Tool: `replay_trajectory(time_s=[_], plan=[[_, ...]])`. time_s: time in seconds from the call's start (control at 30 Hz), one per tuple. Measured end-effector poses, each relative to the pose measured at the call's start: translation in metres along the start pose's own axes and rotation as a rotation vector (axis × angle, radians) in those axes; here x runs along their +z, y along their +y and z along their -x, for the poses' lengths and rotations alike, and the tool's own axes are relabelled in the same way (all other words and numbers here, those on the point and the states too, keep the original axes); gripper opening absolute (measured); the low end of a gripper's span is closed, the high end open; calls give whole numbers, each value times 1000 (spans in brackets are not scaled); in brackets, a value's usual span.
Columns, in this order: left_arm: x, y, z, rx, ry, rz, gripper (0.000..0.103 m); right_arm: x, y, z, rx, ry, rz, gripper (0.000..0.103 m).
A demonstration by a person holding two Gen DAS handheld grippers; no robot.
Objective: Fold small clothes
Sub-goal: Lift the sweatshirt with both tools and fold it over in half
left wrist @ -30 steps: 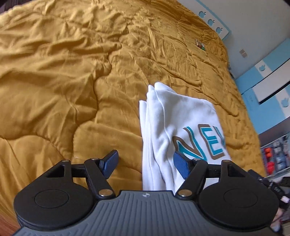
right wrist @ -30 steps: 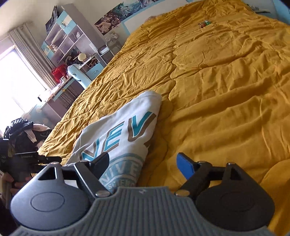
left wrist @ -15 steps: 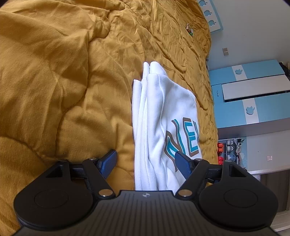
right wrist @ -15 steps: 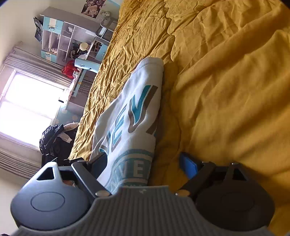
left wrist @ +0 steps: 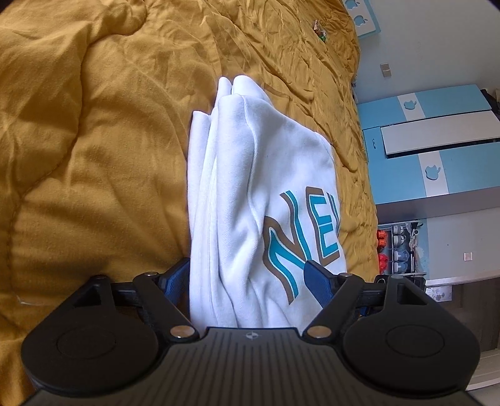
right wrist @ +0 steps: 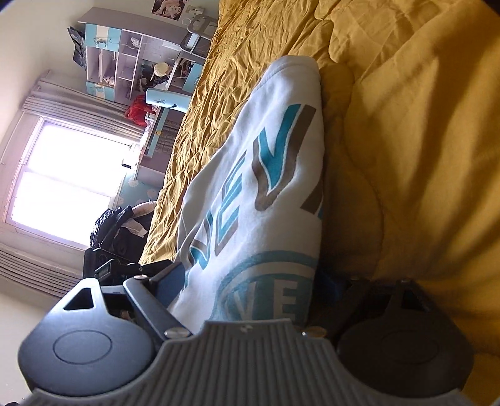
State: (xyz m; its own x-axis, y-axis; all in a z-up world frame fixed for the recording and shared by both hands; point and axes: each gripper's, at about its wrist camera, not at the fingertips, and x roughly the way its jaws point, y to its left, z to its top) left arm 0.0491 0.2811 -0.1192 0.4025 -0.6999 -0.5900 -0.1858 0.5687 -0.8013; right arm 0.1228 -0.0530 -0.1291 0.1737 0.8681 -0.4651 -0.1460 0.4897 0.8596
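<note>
A folded white sweatshirt (left wrist: 250, 175) with teal and brown letters lies on the mustard quilt (left wrist: 93, 140). My left gripper (left wrist: 247, 281) is open, its blue fingers astride the near end of the folded layers. In the right wrist view the same sweatshirt (right wrist: 259, 187) fills the middle, and my right gripper (right wrist: 250, 284) is open with its fingers on either side of the other end, one finger partly hidden under the cloth. I cannot tell whether the pads touch the fabric.
The quilt (right wrist: 406, 140) covers a wide bed. A small wrapper (left wrist: 320, 29) lies far up the bed. Blue and white wardrobes (left wrist: 431, 140) stand beyond the bed edge. A desk with shelves (right wrist: 150, 71) and a window (right wrist: 62, 181) are on the other side.
Both grippers have rolled sideways and moved in on the sweatshirt, so its ends now sit between the open fingers. The sweatshirt looks larger and closer in both views.
</note>
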Motion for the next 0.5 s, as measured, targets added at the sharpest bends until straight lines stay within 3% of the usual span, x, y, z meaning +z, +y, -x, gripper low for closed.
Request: replay_trajectory(time_s=[0.1, 0.17, 0.3, 0.37, 0.5], plan=[[0, -2, -11, -29, 16, 9, 89, 1, 5, -11, 0, 2, 0, 83], [-1, -8, -16, -4, 17, -11, 89, 1, 8, -15, -18, 4, 11, 82], [-6, -22, -17, 48, 18, -76, 83, 0, 16, -19, -130, 0, 67, 53], [-9, -29, -16, 100, 4, -96, 67, -2, 21, -17, -151, -20, 78, 48], [-18, -47, -14, 206, -32, -149, 52, -14, 55, -18, -274, -85, 270, 39]])
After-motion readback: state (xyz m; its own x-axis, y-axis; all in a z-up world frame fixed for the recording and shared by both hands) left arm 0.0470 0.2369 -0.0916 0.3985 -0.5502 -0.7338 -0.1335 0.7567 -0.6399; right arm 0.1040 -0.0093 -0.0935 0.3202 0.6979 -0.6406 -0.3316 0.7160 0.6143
